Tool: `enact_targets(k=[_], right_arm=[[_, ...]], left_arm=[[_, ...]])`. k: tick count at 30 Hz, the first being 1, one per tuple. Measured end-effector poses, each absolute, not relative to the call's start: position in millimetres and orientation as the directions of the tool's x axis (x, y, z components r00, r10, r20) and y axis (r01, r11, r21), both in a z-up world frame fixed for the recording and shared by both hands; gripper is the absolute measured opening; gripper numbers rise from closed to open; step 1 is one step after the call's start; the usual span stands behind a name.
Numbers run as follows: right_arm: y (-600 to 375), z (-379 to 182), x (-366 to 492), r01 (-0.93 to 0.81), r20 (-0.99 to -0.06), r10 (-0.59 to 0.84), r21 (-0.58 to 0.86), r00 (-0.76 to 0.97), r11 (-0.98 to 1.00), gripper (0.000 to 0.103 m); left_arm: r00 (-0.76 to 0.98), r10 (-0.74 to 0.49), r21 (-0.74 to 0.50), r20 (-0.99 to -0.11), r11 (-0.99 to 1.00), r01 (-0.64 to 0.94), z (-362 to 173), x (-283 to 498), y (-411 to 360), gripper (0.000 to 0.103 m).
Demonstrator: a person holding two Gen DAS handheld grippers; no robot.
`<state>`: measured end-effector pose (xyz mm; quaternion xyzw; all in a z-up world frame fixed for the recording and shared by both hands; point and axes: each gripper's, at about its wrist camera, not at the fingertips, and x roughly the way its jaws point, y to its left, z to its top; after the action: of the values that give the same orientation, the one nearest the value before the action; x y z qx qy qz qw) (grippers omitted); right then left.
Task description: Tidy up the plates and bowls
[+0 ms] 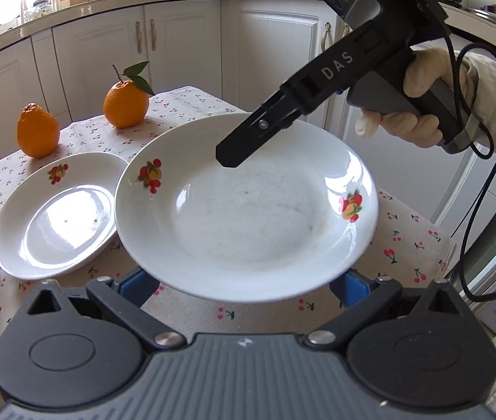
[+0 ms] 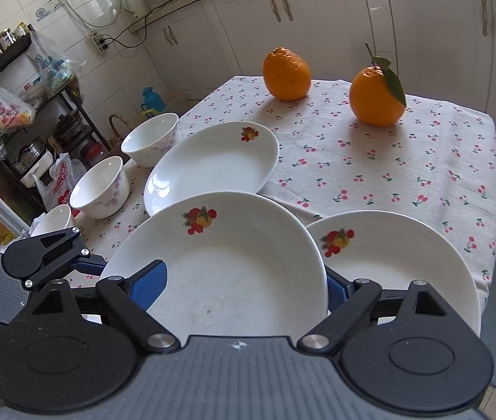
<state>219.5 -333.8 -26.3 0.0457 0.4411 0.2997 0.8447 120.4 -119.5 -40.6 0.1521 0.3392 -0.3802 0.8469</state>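
White ceramic fruit-print plate point(image 2: 234, 266), raised above the cherry-print table point(image 2: 388, 161), is grasped by the right tool point(image 2: 244, 288), one pad over it and one under; left tool point(image 1: 246, 285) state cannot be told, pads hidden; matching resting plate point(image 2: 213, 164) lies at 12 o'clock.

White fruit-print plate point(image 2: 234, 255) lifted, tilted; two matching plates point(image 2: 213, 164) point(image 2: 398, 259) and three white bowls point(image 2: 101, 189) on bench.

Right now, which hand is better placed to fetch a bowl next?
Left, probably: the white flower-patterned bowls sit beside the left tongs; the right tongs are further off. Both are busy with the lifted white fruit-printed plate, which must go down first.
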Motion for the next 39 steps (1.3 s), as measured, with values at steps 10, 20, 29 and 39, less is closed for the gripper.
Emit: enact_targets(k=[10, 20, 29, 39], right_arm=[[-374.8, -35.4, 227.2, -0.38, -0.722, 0.496, 0.338, 0.482, 0.861, 0.093], [-398.7, -44.3, 229.0, -0.34, -0.717, 0.476, 0.34, 0.509, 0.877, 0.093], [-415.7, -51.9, 228.1, -0.294, -0.724, 0.449, 0.341, 0.523, 0.893, 0.093], [-422.6, -56.3, 224.0, -0.264, -0.738, 0.423, 0.331, 0.525, 0.906, 0.093]], left_arm=[[0.473, -0.569, 0.006, -0.672, 0.635, 0.773, -46.6, 143.4, -145.2, 0.102], [0.465, -0.571, 0.038, -0.676, 0.603, 0.797, -50.8, 153.5, -164.8, 0.102], [0.441, -0.58, 0.021, -0.685, 0.589, 0.808, -54.3, 163.1, -177.2, 0.102], [0.421, -0.595, -0.005, -0.685, 0.582, 0.813, -60.9, 170.5, -180.1, 0.102]])
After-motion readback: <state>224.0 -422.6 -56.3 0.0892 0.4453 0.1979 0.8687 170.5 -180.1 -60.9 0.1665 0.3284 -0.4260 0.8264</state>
